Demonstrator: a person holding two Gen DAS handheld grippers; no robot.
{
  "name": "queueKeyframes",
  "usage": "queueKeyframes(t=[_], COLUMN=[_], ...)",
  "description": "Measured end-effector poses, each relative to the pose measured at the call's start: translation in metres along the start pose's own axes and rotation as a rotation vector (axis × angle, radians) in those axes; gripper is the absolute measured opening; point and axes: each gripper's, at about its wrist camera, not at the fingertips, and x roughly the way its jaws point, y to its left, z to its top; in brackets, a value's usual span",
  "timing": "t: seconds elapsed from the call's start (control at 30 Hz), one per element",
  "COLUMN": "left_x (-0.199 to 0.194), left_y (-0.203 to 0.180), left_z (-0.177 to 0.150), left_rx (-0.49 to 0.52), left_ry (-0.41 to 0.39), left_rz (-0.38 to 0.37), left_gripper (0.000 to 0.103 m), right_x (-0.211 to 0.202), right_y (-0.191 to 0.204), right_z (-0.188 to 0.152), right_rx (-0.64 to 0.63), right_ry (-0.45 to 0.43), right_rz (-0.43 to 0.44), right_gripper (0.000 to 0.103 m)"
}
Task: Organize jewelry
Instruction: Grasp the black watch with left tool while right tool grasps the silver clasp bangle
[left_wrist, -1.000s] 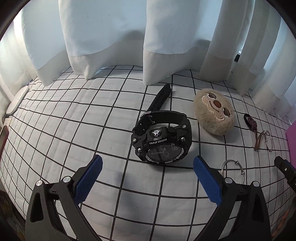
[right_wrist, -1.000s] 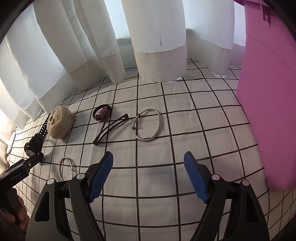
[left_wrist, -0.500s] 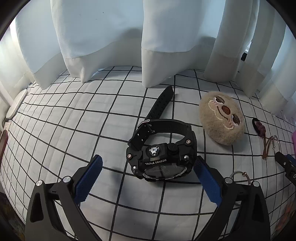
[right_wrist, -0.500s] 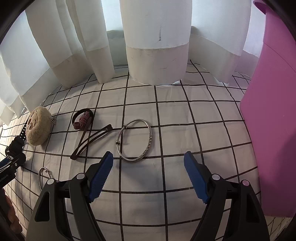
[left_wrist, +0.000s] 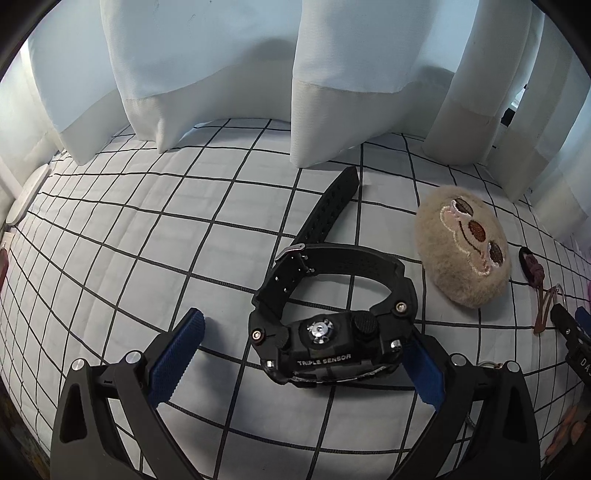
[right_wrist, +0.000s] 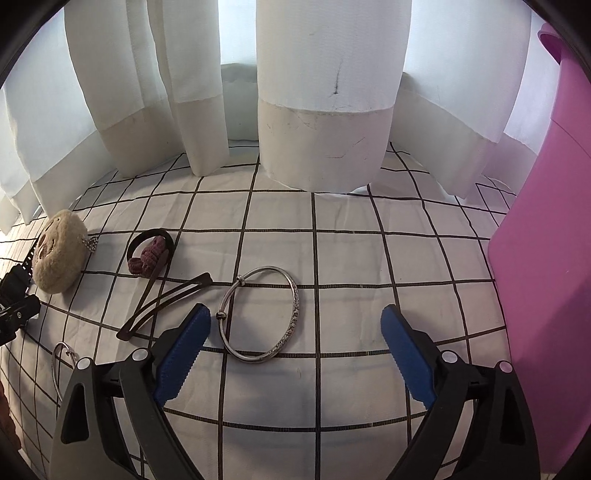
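Between the wide-open left claw (left_wrist: 301, 363), the black watch (left_wrist: 330, 321) is lying on the gridded sheet (left_wrist: 147, 236), its right edge touching one pad. Further right, the right claw (right_wrist: 295, 352) is gaping empty beside the silver bangle (right_wrist: 260, 319), clear sheet ahead, pink box (right_wrist: 546, 258) walling its right.

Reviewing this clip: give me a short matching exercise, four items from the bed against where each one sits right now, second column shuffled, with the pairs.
Items:
1. black watch
2. silver bangle
3. plush face
4. maroon hair tie

Places:
A. lying between the open fingers of the right tool, nearer its left finger
B. just right of the watch, face up
C. between the open fingers of the left tool, close to its right finger
D. between the plush face and the bangle, at the top of the brown hair clip

Pairs: 1-C, 2-A, 3-B, 4-D
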Motion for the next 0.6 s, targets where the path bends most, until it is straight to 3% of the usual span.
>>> queueKeyframes(t=[0.43, 0.6], left_x=[0.0075, -0.0015], left_y=[-0.0038, -0.0075], left_z=[0.0067, -0.0017], left_rx=[-0.013, 0.001], left_ry=[-0.051, -0.073], left_rz=[0.006, -0.004], left_gripper=[0.097, 0.084], right_x=[0.0013, -0.0032], right_y=[0.0011, 0.0029], right_z=[0.0007, -0.0023], right_rx=[0.001, 0.003], right_ry=[-0.016, -0.017], right_rz=[-0.004, -0.002], right_gripper=[0.089, 0.088])
